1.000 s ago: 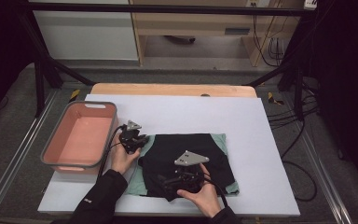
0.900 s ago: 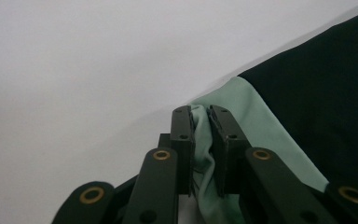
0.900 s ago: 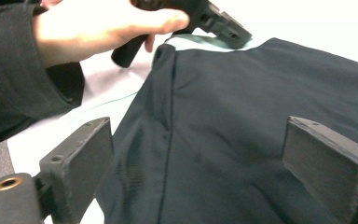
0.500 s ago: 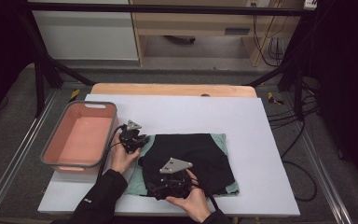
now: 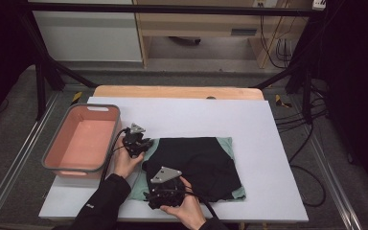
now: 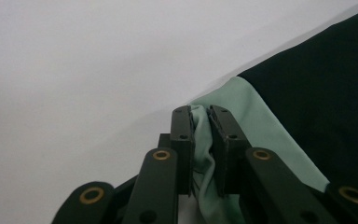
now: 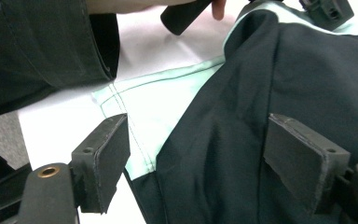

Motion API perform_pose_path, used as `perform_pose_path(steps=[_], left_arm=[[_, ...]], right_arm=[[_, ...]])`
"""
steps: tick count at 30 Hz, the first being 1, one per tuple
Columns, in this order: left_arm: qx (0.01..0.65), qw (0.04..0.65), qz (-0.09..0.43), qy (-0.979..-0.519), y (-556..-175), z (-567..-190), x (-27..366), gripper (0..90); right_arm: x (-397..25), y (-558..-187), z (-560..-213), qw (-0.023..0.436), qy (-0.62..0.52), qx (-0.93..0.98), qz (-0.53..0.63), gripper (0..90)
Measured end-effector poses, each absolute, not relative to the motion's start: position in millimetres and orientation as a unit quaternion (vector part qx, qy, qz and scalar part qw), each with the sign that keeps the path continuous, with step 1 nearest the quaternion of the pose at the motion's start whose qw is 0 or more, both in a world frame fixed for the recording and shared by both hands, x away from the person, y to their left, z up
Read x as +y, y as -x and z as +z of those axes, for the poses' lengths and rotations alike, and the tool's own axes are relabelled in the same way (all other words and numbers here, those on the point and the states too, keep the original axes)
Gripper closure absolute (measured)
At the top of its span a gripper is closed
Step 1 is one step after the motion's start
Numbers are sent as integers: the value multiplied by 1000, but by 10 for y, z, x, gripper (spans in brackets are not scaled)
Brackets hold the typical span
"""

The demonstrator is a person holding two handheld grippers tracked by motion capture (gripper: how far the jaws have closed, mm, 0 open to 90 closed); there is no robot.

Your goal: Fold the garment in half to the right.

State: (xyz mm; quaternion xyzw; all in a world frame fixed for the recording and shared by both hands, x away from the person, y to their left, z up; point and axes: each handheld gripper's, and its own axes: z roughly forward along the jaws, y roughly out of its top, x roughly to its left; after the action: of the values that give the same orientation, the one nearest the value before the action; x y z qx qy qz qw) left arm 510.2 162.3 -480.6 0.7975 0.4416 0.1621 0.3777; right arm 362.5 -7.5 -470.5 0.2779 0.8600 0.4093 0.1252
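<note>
A black garment (image 5: 201, 163) with mint-green trim (image 5: 140, 188) lies flat on the white table (image 5: 220, 115). My left gripper (image 5: 136, 140) is at the garment's far left corner. In the left gripper view it (image 6: 200, 135) is shut on a fold of the mint-green trim (image 6: 242, 100). My right gripper (image 5: 157, 194) sits at the garment's near left part. In the right gripper view it (image 7: 198, 140) is open wide, the jaws standing over black cloth (image 7: 242, 116) and the mint-green hem (image 7: 158, 102). Nothing is gripped between them.
A pink tub (image 5: 93, 108) with a grey rim stands at the table's left edge, close beside my left hand. A dark sleeve (image 7: 37, 46) and the left gripper (image 7: 326, 11) appear at the top of the right gripper view. Cables trail from both grippers.
My right gripper has slid left and toward the near edge, from the garment's middle to its near left part. The left gripper has stayed put, still holding the trim.
</note>
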Motion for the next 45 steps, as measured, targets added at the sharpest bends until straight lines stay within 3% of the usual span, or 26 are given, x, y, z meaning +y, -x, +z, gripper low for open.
perform_pose_path(steps=[26,45], left_arm=[[445,382,158,-795,-5110,-4810,1630,791],[448,386,156,-791,-5112,-4816,1637,788]], right_arm=[[145,-3564,-4829,136,-253,885,366,257],[65,-3582,-4786,184,-255,885,344,706]])
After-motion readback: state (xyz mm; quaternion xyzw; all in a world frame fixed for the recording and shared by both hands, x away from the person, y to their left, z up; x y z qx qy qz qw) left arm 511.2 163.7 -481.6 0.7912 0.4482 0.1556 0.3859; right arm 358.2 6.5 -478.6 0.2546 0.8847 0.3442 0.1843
